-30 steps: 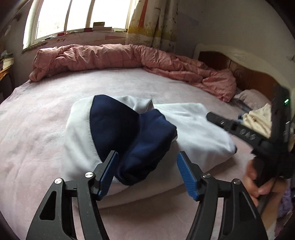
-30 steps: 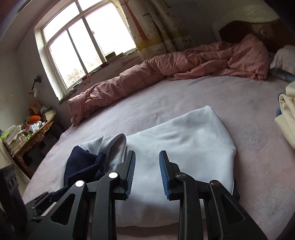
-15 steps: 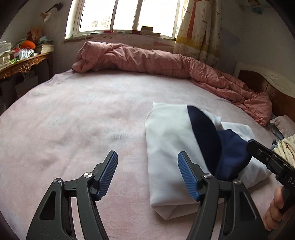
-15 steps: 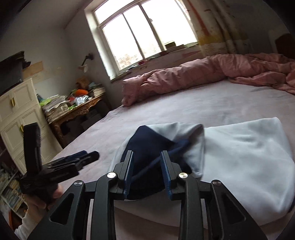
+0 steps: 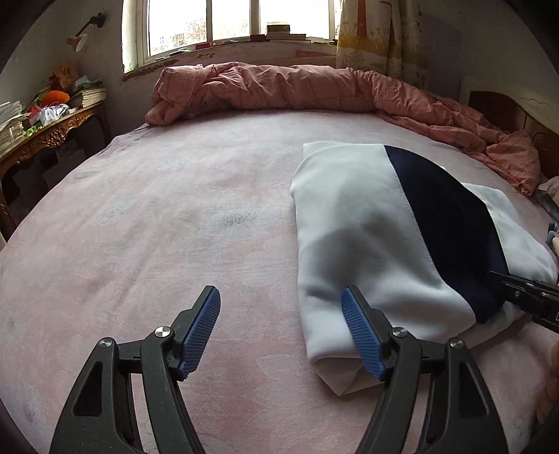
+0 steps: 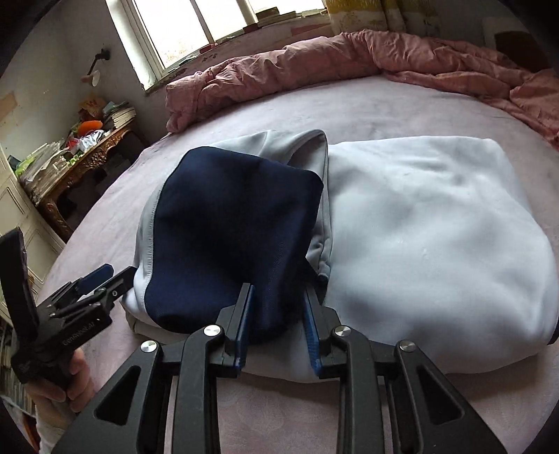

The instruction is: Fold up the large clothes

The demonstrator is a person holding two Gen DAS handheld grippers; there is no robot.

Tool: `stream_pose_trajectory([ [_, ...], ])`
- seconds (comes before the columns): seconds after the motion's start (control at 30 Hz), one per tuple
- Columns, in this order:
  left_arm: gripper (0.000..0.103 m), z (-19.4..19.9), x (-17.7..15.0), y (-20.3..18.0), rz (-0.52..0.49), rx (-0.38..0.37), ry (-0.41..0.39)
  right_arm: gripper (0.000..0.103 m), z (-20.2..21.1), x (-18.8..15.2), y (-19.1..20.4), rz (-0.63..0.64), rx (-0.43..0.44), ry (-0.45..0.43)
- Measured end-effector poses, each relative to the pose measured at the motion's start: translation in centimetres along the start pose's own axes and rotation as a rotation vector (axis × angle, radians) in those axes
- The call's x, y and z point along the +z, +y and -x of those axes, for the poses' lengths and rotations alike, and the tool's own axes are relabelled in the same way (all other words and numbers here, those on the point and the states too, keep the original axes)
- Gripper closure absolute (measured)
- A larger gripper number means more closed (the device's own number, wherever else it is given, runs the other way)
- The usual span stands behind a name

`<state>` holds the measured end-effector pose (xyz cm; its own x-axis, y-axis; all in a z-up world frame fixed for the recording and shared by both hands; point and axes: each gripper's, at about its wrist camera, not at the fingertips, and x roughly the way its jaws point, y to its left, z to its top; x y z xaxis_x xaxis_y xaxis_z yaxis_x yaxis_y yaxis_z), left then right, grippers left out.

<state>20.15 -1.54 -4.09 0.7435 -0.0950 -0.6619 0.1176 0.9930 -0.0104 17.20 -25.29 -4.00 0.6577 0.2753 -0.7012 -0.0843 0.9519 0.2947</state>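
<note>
A pale grey-white sweatshirt [image 5: 353, 223] with a navy blue part [image 5: 450, 223] lies folded on the pink bed [image 5: 174, 216]. In the right wrist view the navy part [image 6: 230, 237] lies on top of the pale body [image 6: 436, 237]. My left gripper [image 5: 286, 331] is open and empty, low over the bed at the garment's near left corner; its right finger [image 5: 363, 335] overlaps the pale edge. My right gripper [image 6: 277, 321] is closed around the navy part's near edge. The left gripper also shows in the right wrist view [image 6: 94, 283].
A rumpled pink quilt [image 5: 314, 87] runs along the far side of the bed under the window [image 5: 227, 24]. A wooden side table [image 5: 45, 136] piled with books and clutter stands at the left. The headboard [image 5: 506, 108] is at the far right.
The left gripper has swung left off the garment and moved in low at its near left corner. The right gripper has moved onto the navy part and closed on its near edge.
</note>
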Motion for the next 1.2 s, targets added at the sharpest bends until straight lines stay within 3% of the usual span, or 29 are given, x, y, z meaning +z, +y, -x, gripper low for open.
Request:
stream_pose_trajectory([
  [0.13,0.039,1.2,0.1,0.8,0.034,-0.057,-0.048,0.075,0.1,-0.2,0.6,0.029,-0.03,-0.031],
  [0.23,0.047,4.0,0.6,-0.8,-0.033,-0.085,-0.153,0.075,1.7,-0.4,0.1,-0.012,-0.011,-0.111],
  [0.3,0.047,5.5,1.3,-3.1,-0.094,-0.153,-0.186,0.075,3.6,-0.2,-0.9,-0.065,-0.078,-0.203],
  [0.37,0.047,5.7,2.3,-5.8,-0.132,-0.207,-0.138,0.072,5.4,-0.1,-2.5,-0.124,-0.182,-0.297],
  [0.43,0.047,5.0,3.5,-8.1,-0.114,-0.282,-0.093,0.072,6.2,-0.1,-4.6,-0.213,-0.287,-0.328],
  [0.47,0.047,4.4,4.1,-9.2,-0.1,-0.31,-0.076,0.072,6.5,-0.1,-5.8,-0.265,-0.297,-0.326],
  [0.53,0.047,2.6,4.9,-11.5,-0.123,-0.284,-0.037,0.072,7.3,-0.3,-8.4,-0.387,-0.232,-0.341],
  [0.67,0.047,-1.8,4.3,-13.6,-0.143,-0.201,0.052,0.071,9.9,-1.7,-12.4,-0.629,-0.143,-0.466],
  [0.77,0.046,-2.6,3.1,-14.3,-0.253,-0.087,0.035,0.071,10.4,-1.4,-13.3,-0.646,-0.22,-0.473],
  [0.97,0.048,-3.1,3.2,-11.2,-0.261,0.02,0.044,0.068,9.0,-1.0,-13.8,-0.678,-0.132,-0.398],
  [1.1,0.049,-3.0,3.1,-9.9,-0.238,0.004,0.046,0.068,8.9,-0.6,-12.9,-0.627,-0.138,-0.388],
  [1.2,0.052,-2.7,2.7,-10.3,-0.253,0.008,0.008,0.057,8.7,-0.6,-12.8,-0.627,-0.144,-0.388],
])
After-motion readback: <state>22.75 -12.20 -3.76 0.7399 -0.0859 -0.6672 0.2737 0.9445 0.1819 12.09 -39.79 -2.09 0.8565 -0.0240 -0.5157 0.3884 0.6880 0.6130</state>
